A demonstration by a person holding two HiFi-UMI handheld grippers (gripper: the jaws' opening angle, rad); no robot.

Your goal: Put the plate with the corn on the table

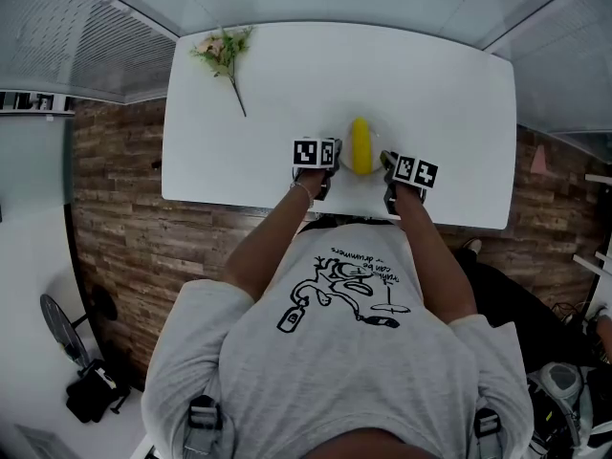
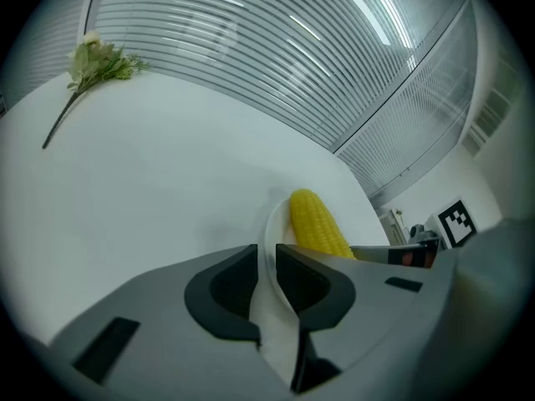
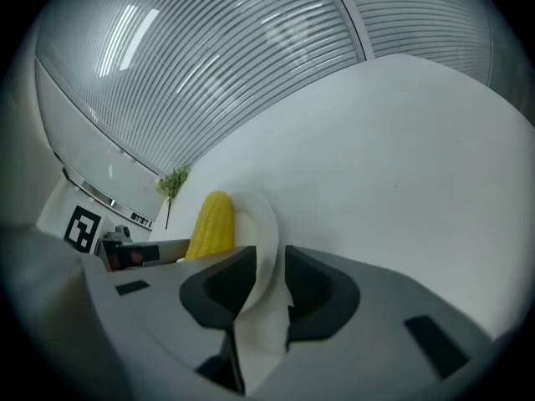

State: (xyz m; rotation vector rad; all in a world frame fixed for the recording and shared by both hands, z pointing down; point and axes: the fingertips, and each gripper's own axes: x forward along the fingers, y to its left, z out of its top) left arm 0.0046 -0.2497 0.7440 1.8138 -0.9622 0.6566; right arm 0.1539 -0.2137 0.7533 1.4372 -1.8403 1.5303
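Hold by opposite rims and keep level the plate [image 3: 263,224], likely light, stiff, slick and breakable, with loose corn [image 1: 360,145], resting lower centre on the tabletop [image 1: 430,75], clamped by left tongs [image 2: 267,256], loosely straddled by parted right tongs [image 3: 270,257].

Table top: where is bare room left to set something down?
Bare: the right part of the table, beyond the right gripper, and the stretch between the flower sprig and the corn. Crowded: the near edge's middle, where the left gripper and right gripper flank the plate.
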